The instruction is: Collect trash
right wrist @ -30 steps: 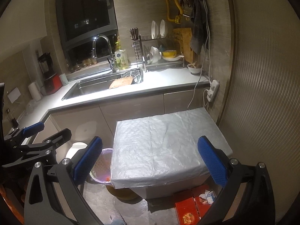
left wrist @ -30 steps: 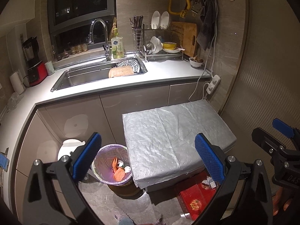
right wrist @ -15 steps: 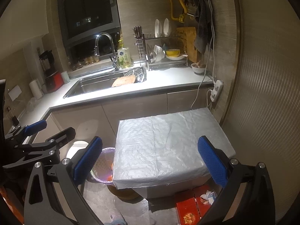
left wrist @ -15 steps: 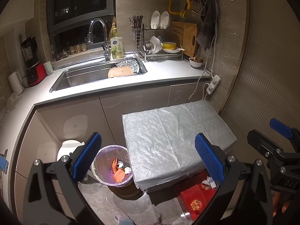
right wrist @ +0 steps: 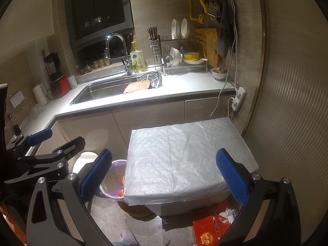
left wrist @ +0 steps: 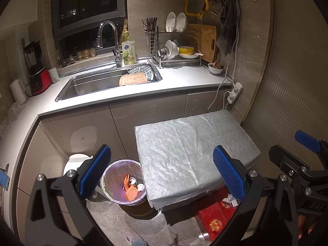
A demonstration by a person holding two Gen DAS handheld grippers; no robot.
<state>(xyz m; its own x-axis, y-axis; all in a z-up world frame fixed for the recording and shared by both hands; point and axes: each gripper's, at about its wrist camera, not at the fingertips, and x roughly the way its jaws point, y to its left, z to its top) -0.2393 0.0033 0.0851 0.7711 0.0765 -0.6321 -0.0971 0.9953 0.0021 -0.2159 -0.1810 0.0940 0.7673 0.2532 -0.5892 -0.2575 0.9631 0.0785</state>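
Barely anything shifts over the last second: we only drift a little, so nothing new is collected. Below our left gripper (left wrist: 162, 174), whose blue-padded jaws stand wide and empty, the round purple-lined trash bin (left wrist: 123, 182) holds orange netting and small scraps. Between the pads lies the bare grey quilted cover (left wrist: 190, 145). Our right gripper (right wrist: 164, 176) also gapes wide, empty; beneath its right pad crumpled wrappers (right wrist: 227, 215) rest on red boxes.

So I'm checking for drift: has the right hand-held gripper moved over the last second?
Yes. In its own view the sink and covered table have slid rightward, so the right hand-held gripper has swung slightly left.
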